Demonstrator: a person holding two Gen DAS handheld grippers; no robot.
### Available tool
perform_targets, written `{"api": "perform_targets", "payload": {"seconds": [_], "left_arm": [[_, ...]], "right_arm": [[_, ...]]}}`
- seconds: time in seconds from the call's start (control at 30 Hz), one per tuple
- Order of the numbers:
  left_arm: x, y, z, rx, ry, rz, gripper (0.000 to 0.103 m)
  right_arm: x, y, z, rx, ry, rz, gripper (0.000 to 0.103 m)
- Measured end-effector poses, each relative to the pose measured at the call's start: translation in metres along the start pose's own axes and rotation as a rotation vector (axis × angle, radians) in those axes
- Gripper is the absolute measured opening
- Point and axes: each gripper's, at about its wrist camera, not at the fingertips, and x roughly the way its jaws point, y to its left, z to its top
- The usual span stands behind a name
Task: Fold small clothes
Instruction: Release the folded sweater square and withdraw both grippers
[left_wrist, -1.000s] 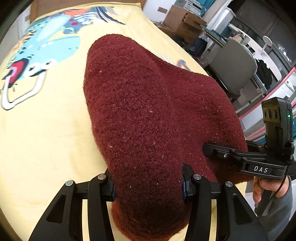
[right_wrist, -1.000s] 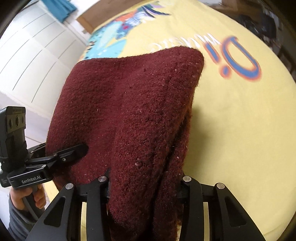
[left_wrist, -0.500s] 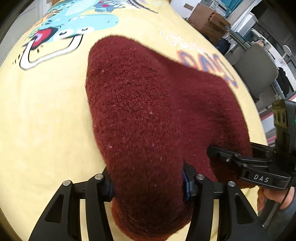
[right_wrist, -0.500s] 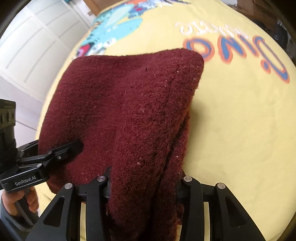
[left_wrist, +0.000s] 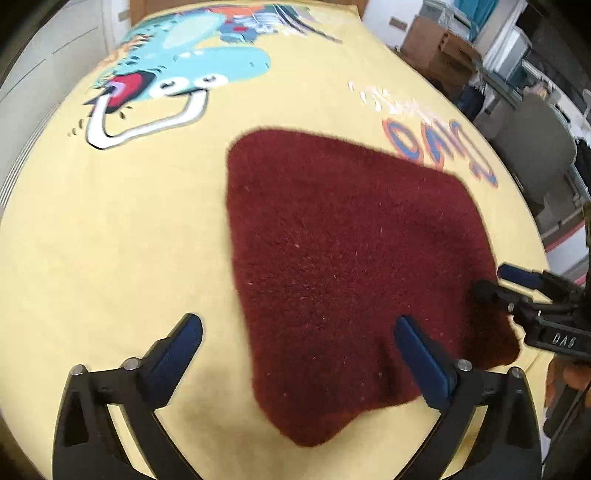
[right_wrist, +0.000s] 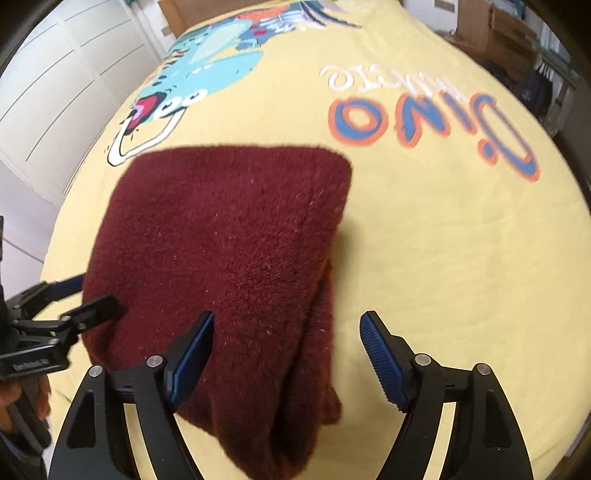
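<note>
A dark red fuzzy garment (left_wrist: 351, 266) lies folded on the yellow dinosaur-print sheet (left_wrist: 110, 240). In the left wrist view my left gripper (left_wrist: 297, 328) hovers over its near edge. Its jaws are opening wide: the cloth lies under and between the blue pads (left_wrist: 417, 350), which do not press on it. At the garment's right corner the right gripper (left_wrist: 493, 278) shows. In the right wrist view my right gripper (right_wrist: 288, 321) is opening too, and the garment's (right_wrist: 236, 240) folded edge lies loose between its fingers. The left gripper (right_wrist: 94, 293) stands at the cloth's left corner.
The yellow sheet (right_wrist: 461, 258) carries a blue dinosaur print (left_wrist: 192, 62) and "Dino" lettering (right_wrist: 424, 122). Beyond the bed's right side stand cardboard boxes (left_wrist: 432, 40) and a grey chair (left_wrist: 532, 147). White cupboard doors (right_wrist: 55, 92) flank the left. A hand (left_wrist: 561, 373) holds the right gripper.
Both grippers, earlier shut on the lifted red garment, have opened and let it go. The garment has dropped and now lies flat on the sheet.
</note>
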Motion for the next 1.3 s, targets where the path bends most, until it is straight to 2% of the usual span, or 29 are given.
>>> {"api": "perform_targets", "payload": {"seconds": [0.17, 0.33, 0.43, 0.53, 0.83, 1.0, 1.07, 1.13, 1.3], "left_arm": [[-0.012, -0.008, 0.001, -0.005, -0.012, 0.027, 0.102], [0.007, -0.007, -0.005, -0.007, -0.011, 0.072, 0.102], [0.021, -0.002, -0.012, -0.021, -0.005, 0.100, 0.102], [0.030, 0.004, -0.018, -0.034, -0.001, 0.122, 0.102], [0.047, 0.021, -0.030, -0.070, -0.015, 0.062, 0.103], [0.032, 0.015, -0.026, -0.070, -0.022, 0.076, 0.102], [0.016, 0.010, -0.024, -0.074, -0.044, 0.080, 0.102], [0.000, 0.006, -0.023, -0.061, -0.066, 0.098, 0.102], [-0.049, -0.006, -0.023, -0.047, -0.122, 0.120, 0.102]], "right_arm": [[0.000, 0.023, -0.009, -0.048, -0.040, -0.027, 0.084], [0.005, 0.025, -0.024, -0.059, -0.075, -0.079, 0.084], [0.013, 0.021, -0.032, -0.082, -0.089, -0.142, 0.085], [0.020, 0.011, -0.037, -0.078, -0.093, -0.190, 0.103], [0.038, -0.021, -0.047, -0.028, -0.084, -0.135, 0.103], [0.031, -0.020, -0.046, -0.014, -0.083, -0.112, 0.103], [0.019, -0.018, -0.046, 0.001, -0.082, -0.074, 0.103], [0.000, -0.016, -0.045, 0.006, -0.107, -0.045, 0.103], [-0.053, -0.009, -0.047, -0.022, -0.173, -0.055, 0.103]]}}
